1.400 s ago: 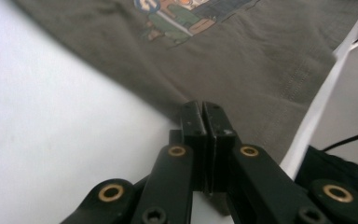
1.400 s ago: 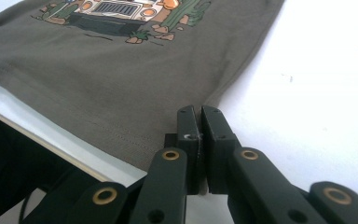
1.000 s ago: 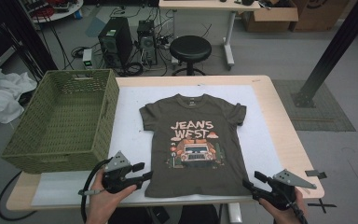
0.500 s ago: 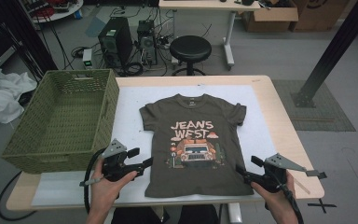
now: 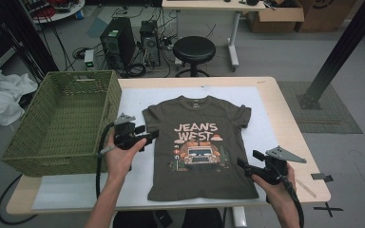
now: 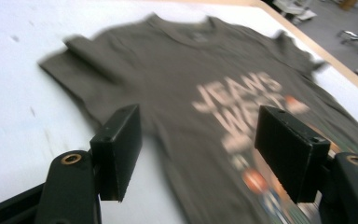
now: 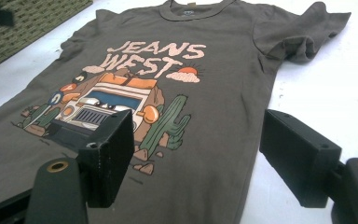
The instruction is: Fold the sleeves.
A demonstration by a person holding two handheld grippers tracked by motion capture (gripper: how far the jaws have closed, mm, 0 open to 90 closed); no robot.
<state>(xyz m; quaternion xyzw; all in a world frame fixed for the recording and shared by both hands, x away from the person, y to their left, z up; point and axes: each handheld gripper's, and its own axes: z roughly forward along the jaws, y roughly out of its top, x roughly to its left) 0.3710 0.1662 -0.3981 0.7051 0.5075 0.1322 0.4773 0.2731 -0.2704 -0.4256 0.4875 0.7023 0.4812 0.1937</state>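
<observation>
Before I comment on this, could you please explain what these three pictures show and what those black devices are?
There is no robot here: a person stands at a table with a hand-held two-jaw gripper in each hand. The high view is from a fixed camera above the table. The left gripper is at the left of that view, the right gripper at the right. The other two pictures come from cameras riding on the grippers, looking out between their own black jaws. A dark T-shirt printed JEANS WEST lies flat on a white mat, with a green woven basket to its left. Both grippers are open and hold nothing; each points at the shirt.
</observation>
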